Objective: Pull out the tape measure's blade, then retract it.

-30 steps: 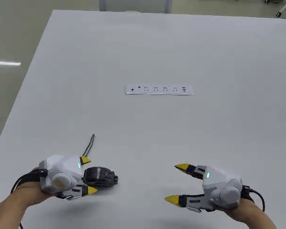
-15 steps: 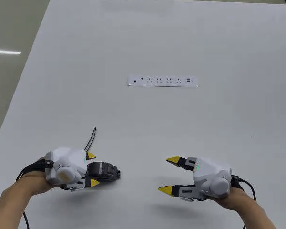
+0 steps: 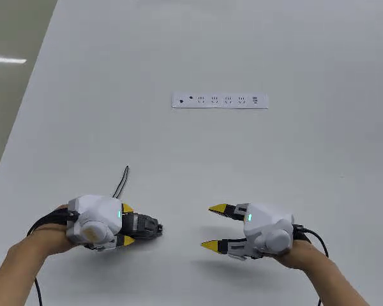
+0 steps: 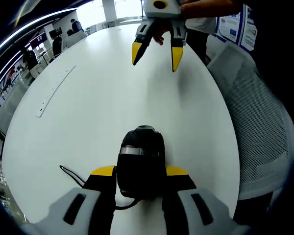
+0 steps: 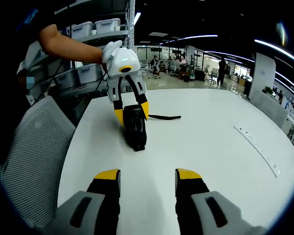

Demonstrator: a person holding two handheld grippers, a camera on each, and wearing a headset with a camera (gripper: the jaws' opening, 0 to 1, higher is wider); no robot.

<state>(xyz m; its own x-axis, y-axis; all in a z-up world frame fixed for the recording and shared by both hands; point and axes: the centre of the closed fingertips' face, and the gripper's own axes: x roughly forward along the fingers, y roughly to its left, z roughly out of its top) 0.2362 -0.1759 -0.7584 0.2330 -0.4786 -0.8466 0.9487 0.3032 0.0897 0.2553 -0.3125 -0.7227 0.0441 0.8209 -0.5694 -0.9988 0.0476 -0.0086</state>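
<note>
The tape measure (image 3: 145,225) lay on the table (image 3: 179,159) near the person's edge, toward the left, with the left gripper (image 3: 127,224) clasping it from both sides. The right gripper (image 3: 214,227) was held to its right, well apart, its jaws spread and pointing at the tape measure with nothing between them. A thin cord (image 3: 120,183) trailed on the table just beyond the left gripper. Farther across the table, a power strip (image 3: 219,101) lay crosswise. A mesh chair (image 5: 34,147) stood beside the table's near edge.
</note>
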